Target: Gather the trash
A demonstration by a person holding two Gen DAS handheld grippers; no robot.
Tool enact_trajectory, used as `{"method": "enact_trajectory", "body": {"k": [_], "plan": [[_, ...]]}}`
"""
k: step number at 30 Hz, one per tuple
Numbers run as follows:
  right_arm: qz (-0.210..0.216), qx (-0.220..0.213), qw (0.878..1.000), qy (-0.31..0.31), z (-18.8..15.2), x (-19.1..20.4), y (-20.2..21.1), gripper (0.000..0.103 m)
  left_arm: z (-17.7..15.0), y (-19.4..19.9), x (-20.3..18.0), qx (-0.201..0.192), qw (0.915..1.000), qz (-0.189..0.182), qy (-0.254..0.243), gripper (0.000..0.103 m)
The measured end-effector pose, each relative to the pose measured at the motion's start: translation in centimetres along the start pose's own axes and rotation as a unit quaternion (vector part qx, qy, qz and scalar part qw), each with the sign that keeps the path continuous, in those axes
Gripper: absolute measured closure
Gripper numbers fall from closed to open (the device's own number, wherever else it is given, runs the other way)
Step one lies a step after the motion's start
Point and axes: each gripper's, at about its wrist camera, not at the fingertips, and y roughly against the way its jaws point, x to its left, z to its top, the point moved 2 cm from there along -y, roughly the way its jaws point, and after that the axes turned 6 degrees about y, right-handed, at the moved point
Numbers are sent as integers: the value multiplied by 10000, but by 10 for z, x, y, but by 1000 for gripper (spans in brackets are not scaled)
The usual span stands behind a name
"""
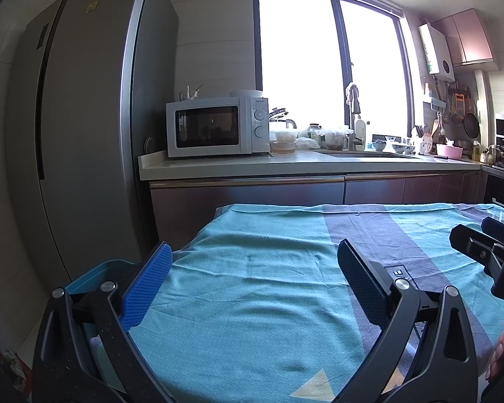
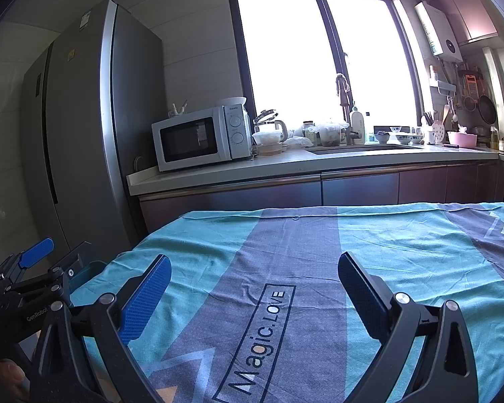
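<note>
both tongs hover low over the cloth-covered table (image 2: 403,235), pointing at the far counter. left gripper (image 1: 253,278) is spread wide, nothing in it; right gripper (image 2: 254,290) same, wide and empty. a blue bin (image 1: 84,277) sits just off the table's near-left edge, right behind the left gripper's left finger. microwave (image 1: 218,127) and fridge (image 1: 84,117) far left. can't spot any trash on the cloth.

A home kitchen: microwave (image 1: 218,127), fridge (image 1: 84,127), sink counter (image 2: 319,163).
</note>
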Motion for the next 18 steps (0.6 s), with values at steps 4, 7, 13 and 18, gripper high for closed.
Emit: {"method": "enact_trajectory", "body": {"k": [4,7,13,18], "plan": [[-11,-9,10000,1,0,0,0,7,2,0,1,-2,10000,-4,-8,6],[-15,0,10000,-13,0,0,-1,7,1,-1,1,-1,10000,-7,-4,6],[-22,-2,10000,-11,0,1,0,7,2,-1,1,-4,10000,-10,-4,6],[-19,1,10000,-14,0,0,0,7,2,-1,2,-5,10000,-10,-4,6]]}}
